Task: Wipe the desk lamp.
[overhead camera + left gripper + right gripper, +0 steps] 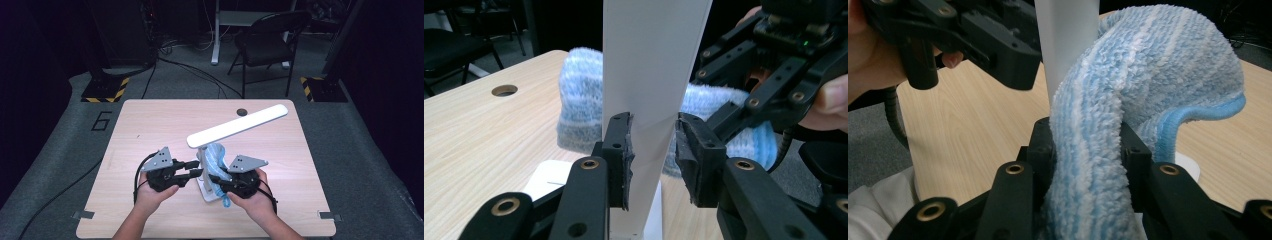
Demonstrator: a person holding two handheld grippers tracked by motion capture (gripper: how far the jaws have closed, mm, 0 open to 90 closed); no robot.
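A white desk lamp stands near the table's front middle, with a long head on a flat stem over a white base. My left gripper comes in from the left and is shut on the stem low down, a pad on each side. A fluffy blue-and-white striped cloth drapes round the stem's far side. My right gripper is shut on a fold of that cloth, right beside the stem. In the high view the left gripper and right gripper meet at the stem, with the cloth above them.
The light wooden table has a round cable hole at the back. Behind the table stand a black chair and stands with yellow-black striped feet. Cables trail on the grey floor at the left.
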